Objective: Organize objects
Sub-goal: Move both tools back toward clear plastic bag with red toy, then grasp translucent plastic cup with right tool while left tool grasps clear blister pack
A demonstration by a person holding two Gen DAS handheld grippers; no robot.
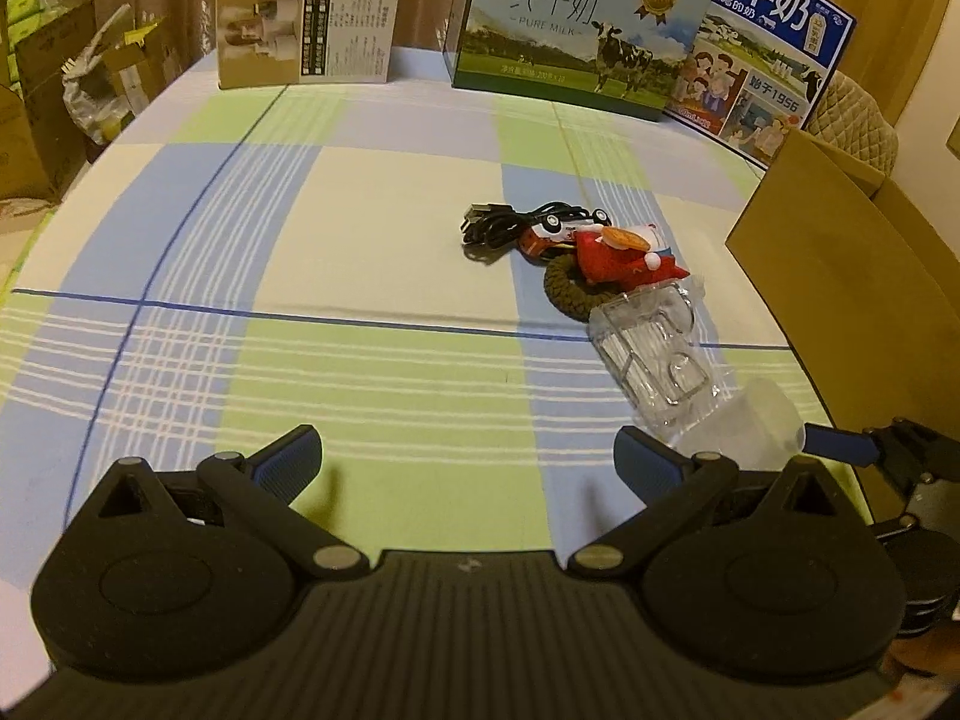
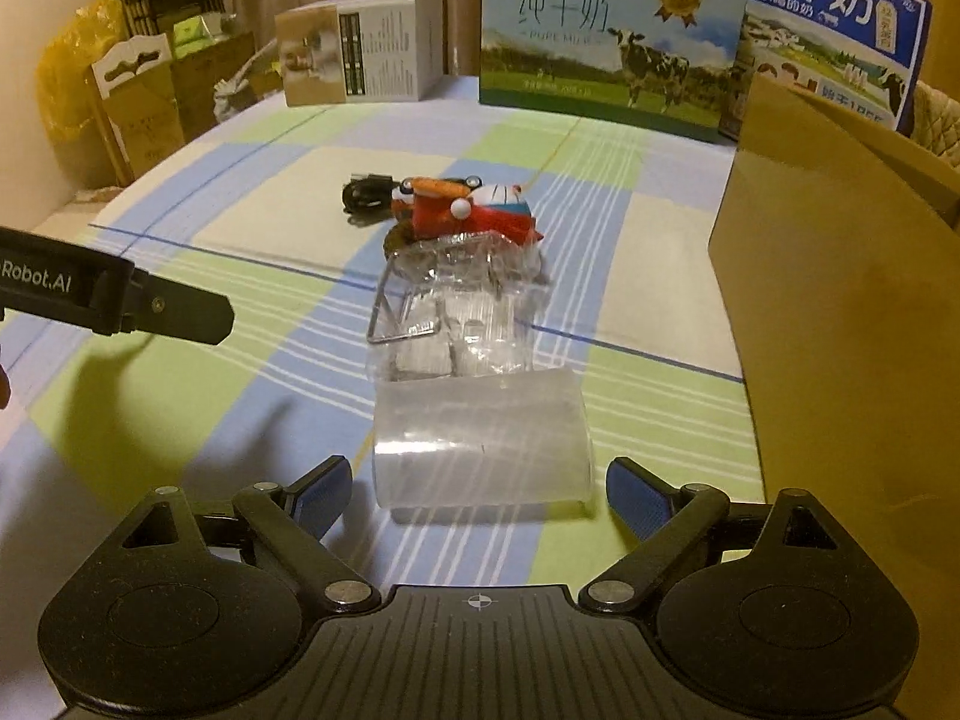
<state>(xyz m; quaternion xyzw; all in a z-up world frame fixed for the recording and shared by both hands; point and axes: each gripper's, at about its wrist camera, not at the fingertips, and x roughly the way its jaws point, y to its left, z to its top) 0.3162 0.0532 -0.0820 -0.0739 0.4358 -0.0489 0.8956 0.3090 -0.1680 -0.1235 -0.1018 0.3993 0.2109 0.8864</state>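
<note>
A pile of small things lies on the checked tablecloth point(image 1: 360, 252): a black cable point(image 1: 489, 225), a toy car point(image 1: 549, 231), a red plush toy point(image 1: 624, 258), a braided brown ring point(image 1: 567, 294), a clear plastic pack point(image 1: 651, 354) and a translucent cup point(image 1: 762, 420) on its side. My left gripper point(image 1: 468, 459) is open and empty, left of the cup. My right gripper point(image 2: 477, 495) is open, with the cup point(image 2: 480, 444) lying between its fingers; the pack point(image 2: 462, 312), plush toy point(image 2: 474, 210) and cable point(image 2: 363, 192) lie beyond. The left gripper also shows in the right wrist view point(image 2: 198, 315).
A brown cardboard box point(image 1: 840, 276) stands at the right, also in the right wrist view point(image 2: 840, 300). A white box point(image 1: 306, 24) and two milk cartons point(image 1: 576, 30) point(image 1: 762, 36) stand along the far edge. Cardboard boxes point(image 1: 36, 96) are stacked off the table's left.
</note>
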